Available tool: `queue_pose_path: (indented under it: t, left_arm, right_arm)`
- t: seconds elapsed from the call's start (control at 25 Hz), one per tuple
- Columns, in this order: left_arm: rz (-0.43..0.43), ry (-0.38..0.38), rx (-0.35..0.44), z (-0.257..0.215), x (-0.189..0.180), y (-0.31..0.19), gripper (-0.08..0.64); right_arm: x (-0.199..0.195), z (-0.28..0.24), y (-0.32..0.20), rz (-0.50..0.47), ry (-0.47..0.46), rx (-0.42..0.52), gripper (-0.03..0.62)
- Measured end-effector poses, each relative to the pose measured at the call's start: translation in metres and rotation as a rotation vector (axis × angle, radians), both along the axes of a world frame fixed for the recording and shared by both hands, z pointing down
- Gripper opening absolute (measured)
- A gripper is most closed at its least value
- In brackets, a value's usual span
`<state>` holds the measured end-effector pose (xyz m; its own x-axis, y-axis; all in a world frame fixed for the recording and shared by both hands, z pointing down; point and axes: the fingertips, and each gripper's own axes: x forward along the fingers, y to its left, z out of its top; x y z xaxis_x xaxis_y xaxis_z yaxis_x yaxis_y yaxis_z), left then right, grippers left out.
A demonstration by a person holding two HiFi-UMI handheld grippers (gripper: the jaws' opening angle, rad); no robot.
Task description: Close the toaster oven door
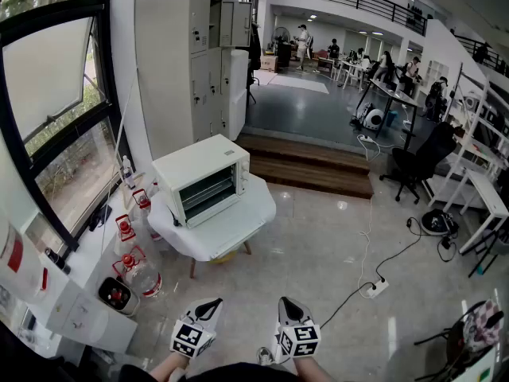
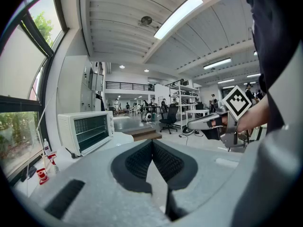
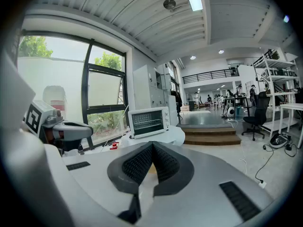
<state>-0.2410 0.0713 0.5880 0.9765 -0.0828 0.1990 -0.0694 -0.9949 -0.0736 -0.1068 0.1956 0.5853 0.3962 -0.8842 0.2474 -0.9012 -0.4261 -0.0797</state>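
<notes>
Large open hall, pale tiled floor (image 1: pixel 318 253), tall windows at 9 o'clock, wooden steps (image 1: pixel 306 165) at 12. On a small white bench (image 1: pixel 238 228) at 11 o'clock of both tools, well apart from them: cream toaster oven (image 1: pixel 203 183), glass door upright against its front, wire racks seen through it. At the bench's 8 o'clock, on the floor: clear jugs (image 1: pixel 141 275) with red caps, contents unclear. Left tool (image 2: pixel 152 144) closed, nothing between its pads. Right tool (image 3: pixel 151 146) likewise closed and empty.
</notes>
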Motion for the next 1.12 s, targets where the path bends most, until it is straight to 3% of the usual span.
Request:
queue_pose_path:
  t: [0.36, 0.64, 0.92, 1.0, 1.12]
  left_arm:
    - [-0.052, -0.001, -0.013, -0.013, 0.036, 0.003, 0.018]
    - [-0.15, -0.004, 0.001, -0.004, 0.063, 0.001, 0.02]
    - [-0.241, 0.006, -0.051, -0.005, 0.096, 0.014, 0.021]
    - [-0.251, -0.009, -0.061, 0.005, 0.101, 0.02, 0.023]
    - [-0.251, -0.045, -0.079, 0.012, 0.103, 0.022, 0.023]
  right_arm:
    - [0.044, -0.001, -0.009, -0.053, -0.01, 0.019, 0.003]
    - [0.082, 0.003, -0.018, -0.137, -0.038, 0.04, 0.005]
    - [0.121, 0.007, -0.017, -0.215, -0.042, 0.029, 0.008]
    - [0.131, 0.011, -0.019, -0.229, -0.049, 0.03, 0.071]
    - [0.14, 0.012, -0.026, -0.235, -0.064, 0.031, 0.078]
